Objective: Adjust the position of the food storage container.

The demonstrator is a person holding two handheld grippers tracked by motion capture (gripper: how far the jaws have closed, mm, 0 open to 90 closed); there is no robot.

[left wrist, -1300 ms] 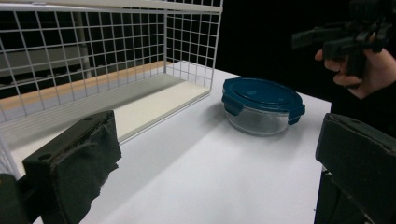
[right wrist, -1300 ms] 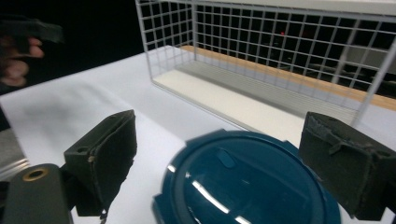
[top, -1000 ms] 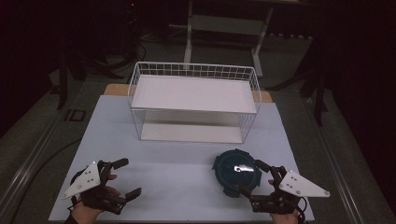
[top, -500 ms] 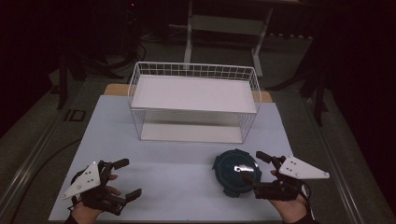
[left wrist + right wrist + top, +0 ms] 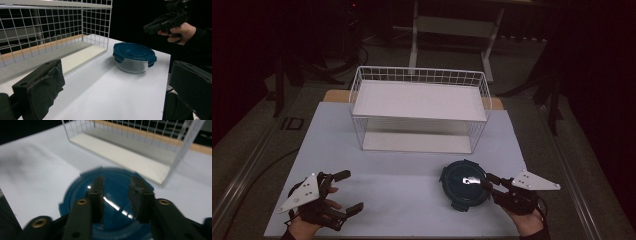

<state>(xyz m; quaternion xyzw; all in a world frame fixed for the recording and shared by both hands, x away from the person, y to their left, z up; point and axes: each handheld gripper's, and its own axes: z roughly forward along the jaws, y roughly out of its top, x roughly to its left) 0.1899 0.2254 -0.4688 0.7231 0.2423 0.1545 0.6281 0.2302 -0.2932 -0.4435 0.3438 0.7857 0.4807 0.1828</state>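
A round glass container with a dark teal clip lid [image 5: 463, 185] stands on the white table top [image 5: 402, 172] at the front right. My right gripper [image 5: 488, 184] hovers over the lid's right side. In the right gripper view its jaws [image 5: 116, 187] are a little apart above the lid [image 5: 75, 195], with nothing between them. My left gripper [image 5: 353, 190] rests at the front left, wide open and empty. In the left gripper view its pads [image 5: 40, 85] frame the container [image 5: 133, 56], which lies well ahead, and the person's other hand holds the right gripper [image 5: 166, 21] above it.
A white wire basket with a solid white shelf on top [image 5: 419, 100] stands at the back middle of the table, its open side toward me [image 5: 62, 27] [image 5: 172, 152]. Dark floor and stand legs lie beyond the table's edges.
My right gripper has lifted and moved left from beside the container to above its lid. The left gripper has barely moved.
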